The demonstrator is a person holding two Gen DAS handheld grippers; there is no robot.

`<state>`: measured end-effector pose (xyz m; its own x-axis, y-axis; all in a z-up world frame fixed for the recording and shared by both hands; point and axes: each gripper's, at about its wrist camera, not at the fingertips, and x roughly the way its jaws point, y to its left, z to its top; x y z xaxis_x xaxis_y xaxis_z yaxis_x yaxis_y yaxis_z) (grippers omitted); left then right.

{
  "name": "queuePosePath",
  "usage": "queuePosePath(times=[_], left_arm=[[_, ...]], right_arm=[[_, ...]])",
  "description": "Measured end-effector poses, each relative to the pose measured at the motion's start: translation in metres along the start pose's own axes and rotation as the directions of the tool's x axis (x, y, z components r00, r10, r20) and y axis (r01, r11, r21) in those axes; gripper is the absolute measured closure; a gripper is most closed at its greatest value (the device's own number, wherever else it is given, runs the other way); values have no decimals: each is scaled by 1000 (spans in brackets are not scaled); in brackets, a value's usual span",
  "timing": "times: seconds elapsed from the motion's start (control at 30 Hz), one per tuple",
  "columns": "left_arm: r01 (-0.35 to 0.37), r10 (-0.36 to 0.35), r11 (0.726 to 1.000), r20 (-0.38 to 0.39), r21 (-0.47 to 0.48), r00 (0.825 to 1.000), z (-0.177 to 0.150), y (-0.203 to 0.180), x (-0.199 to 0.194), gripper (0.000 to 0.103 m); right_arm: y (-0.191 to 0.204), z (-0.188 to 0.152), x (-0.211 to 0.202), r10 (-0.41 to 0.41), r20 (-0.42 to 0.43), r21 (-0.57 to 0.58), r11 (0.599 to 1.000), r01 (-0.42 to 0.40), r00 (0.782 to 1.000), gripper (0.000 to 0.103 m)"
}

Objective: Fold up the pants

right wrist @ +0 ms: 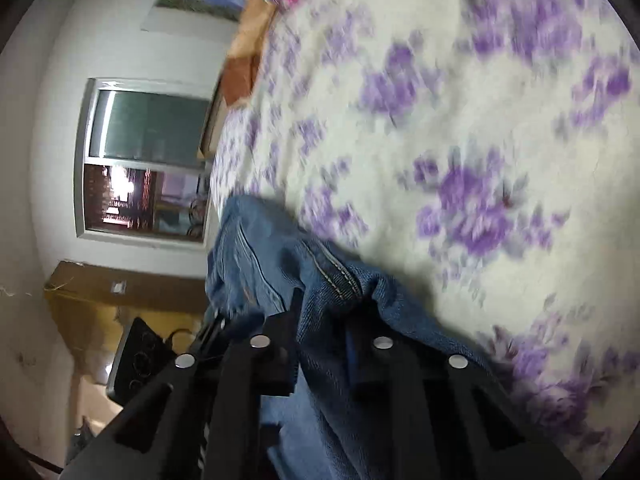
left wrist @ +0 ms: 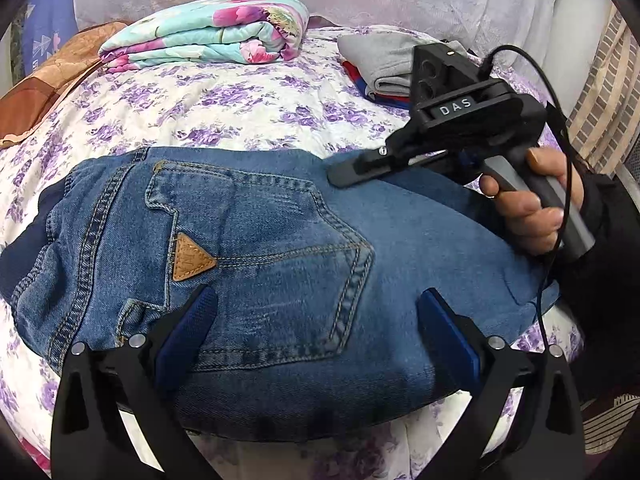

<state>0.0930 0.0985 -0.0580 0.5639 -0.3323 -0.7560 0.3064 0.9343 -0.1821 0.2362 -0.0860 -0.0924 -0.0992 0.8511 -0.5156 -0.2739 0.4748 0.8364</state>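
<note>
Spread left tongs hovered over the jeans lying crosswise on the bed, while right tongs pinched their far edge.

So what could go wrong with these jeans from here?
The right gripper pinches only a bunched edge of the jeans, so the denim might slip out as it is pulled.

The left gripper stands open above the jeans without pinning them, so the whole pair could slide across the flowered bedsheet rather than fold.

The black cable hangs near the jeans and could snag.
</note>
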Motion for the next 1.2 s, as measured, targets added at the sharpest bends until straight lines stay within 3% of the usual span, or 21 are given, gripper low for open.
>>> queuePosePath(times=[0.07, 0.13, 0.37, 0.4, 0.43, 0.47, 0.5, 0.53, 0.57, 0.6, 0.67, 0.7, 0.77, 0.83, 0.87, 0.9, 0.93, 0.97, 1.03, 1.1, 1.2], left_arm=[[4, -4, 1000, 0, 3, 1000, 0, 0, 0, 5], [2, -2, 1000, -2, 12, 1000, 0, -2, 1, 5], [-6, 6, 999, 8, 37, 1000, -3, -3, 1, 5], [-10, 9, 999, 6, 44, 1000, -3, -4, 1, 5], [-12, 11, 999, 4, 50, 1000, -3, -4, 1, 5], [-11, 11, 998, 1, 57, 1000, -3, -4, 1, 5], [-11, 11, 998, -1, 60, 1000, -3, -4, 1, 5], [-12, 12, 998, -6, 61, 1000, -2, -4, 0, 5], [-15, 16, 998, -7, 57, 1000, -1, -4, -1, 5], [-19, 19, 999, -3, 49, 1000, 1, -5, -3, 5], [-1, 0, 999, 28, 43, 1000, 4, -11, -13, 5], [21, -24, 998, 59, 54, 998, 5, -17, -21, 5], [50, -65, 992, 125, 115, 990, 5, -38, -35, 5], [61, -79, 985, 111, 160, 991, 0, -55, -29, 5], [52, -62, 986, 63, 157, 996, -3, -58, -15, 5], [23, -23, 990, -2, 142, 1000, -6, -57, 5, 5], [-34, 36, 988, -12, 150, 999, -11, -56, 23, 5], [-66, 63, 983, 24, 174, 998, -13, -60, 22, 5], [-93, 89, 980, 31, 175, 996, -11, -67, 19, 5], [-47, 41, 989, 46, 137, 998, -8, -65, 10, 5], [52, -57, 996, 67, 72, 996, -4, -61, -3, 5]], right_arm=[[4, 0, -14, -1, 67, -24, 1000, 3, 998, 93], [-6, 5, -18, 16, 54, 31, 999, -18, 998, 93], [7, 11, -19, -93, 39, -14, 996, 93, 995, 94], [9, 9, -21, -117, 52, -17, 993, 118, 992, 89], [10, 9, -34, -168, 100, -22, 985, 171, 981, 88], [12, 11, -56, -250, 199, -13, 966, 258, 947, 86], [15, 7, -91, -340, 320, 34, 937, 348, 885, 86], [20, -1, -114, -358, 380, 52, 929, 367, 853, 86], [36, -16, -130, -356, 413, 20, 924, 382, 838, 86], [50, -29, -132, -351, 411, -26, 918, 396, 841, 85], [79, -64, -119, -313, 377, -139, 912, 387, 872, 70], [92, -89, -103, -321, 363, -189, 894, 406, 875, 59], [93, -125, -86, -355, 367, -207, 870, 447, 860, 58], [64, -148, -76, -422, 379, -109, 863, 493, 823, 57], [43, -151, -73, -462, 379, -44, 856, 515, 802, 57], [11, -154, -72, -480, 364, 35, 863, 503, 798, 70], [-3, -155, -75, -441, 385, 59, 888, 456, 810, 89], [-12, -162, -87, -410, 414, 93, 907, 411, 812, 90], [-5, -185, -116, -351, 458, 134, 936, 326, 817, 44], [21, -216, -153, -348, 569, 79, 925, 372, 745, 35], [35, -277, -208, -414, 693, 132, 878, 460, 591, 35]])
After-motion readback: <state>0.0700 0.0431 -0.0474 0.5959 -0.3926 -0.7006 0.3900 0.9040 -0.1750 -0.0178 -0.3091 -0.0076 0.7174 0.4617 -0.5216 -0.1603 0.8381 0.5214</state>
